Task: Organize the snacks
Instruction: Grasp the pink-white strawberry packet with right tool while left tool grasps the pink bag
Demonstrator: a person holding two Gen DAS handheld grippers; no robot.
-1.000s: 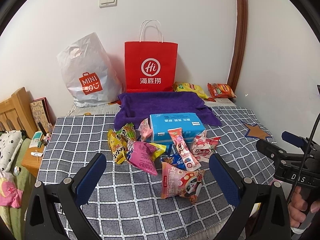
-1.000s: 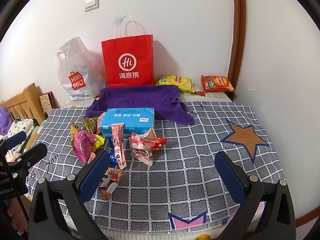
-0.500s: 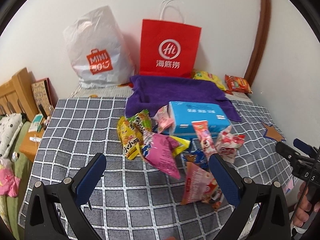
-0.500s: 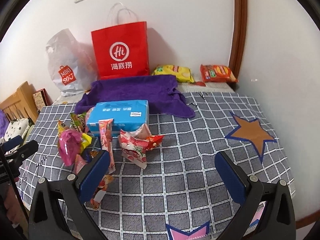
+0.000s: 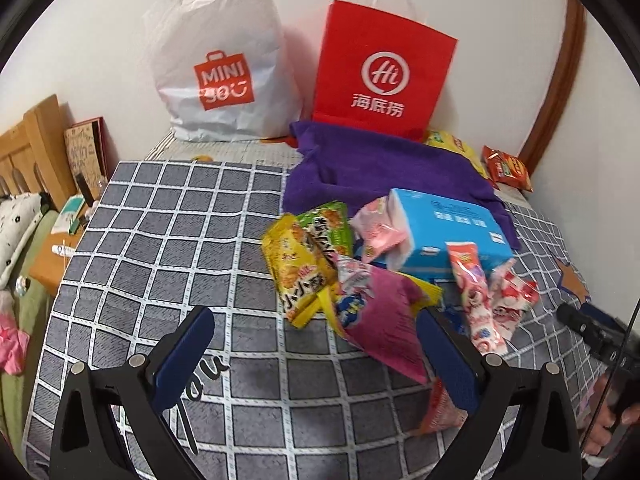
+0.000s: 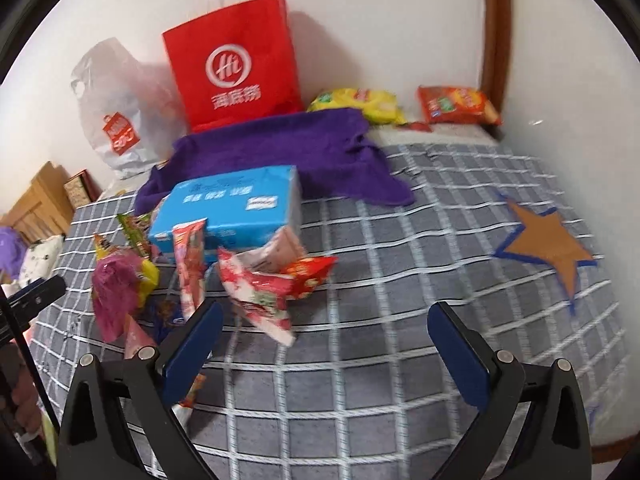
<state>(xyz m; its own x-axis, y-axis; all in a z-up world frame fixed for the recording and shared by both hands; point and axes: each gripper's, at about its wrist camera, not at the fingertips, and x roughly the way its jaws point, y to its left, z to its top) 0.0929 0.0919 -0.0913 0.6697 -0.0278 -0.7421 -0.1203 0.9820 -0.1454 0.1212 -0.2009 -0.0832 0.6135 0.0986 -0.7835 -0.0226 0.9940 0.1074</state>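
Observation:
A heap of snack packets lies on the grey checked bedspread point(image 5: 168, 248). In it are a yellow packet point(image 5: 298, 270), a green one point(image 5: 330, 226), a pink bag point(image 5: 382, 320), a red-and-white packet point(image 6: 260, 294) and a blue box point(image 5: 444, 230) behind them. My left gripper point(image 5: 316, 354) is open, low over the spread just in front of the pink bag, holding nothing. My right gripper point(image 6: 324, 346) is open too, with the red-and-white packet just beyond its left finger. A yellow bag point(image 6: 362, 104) and an orange bag point(image 6: 456, 106) lie by the wall.
A red paper bag point(image 5: 380, 76) and a white plastic bag point(image 5: 224, 64) stand against the wall, with a purple towel point(image 5: 384, 166) spread in front. A wooden headboard point(image 5: 30, 148) and a bedside table are at the left. The star patch point(image 6: 546, 246) marks the spread's right side.
Both grippers have moved forward and down toward the heap, which now looks larger. The left view has swung left. Both have stayed open.

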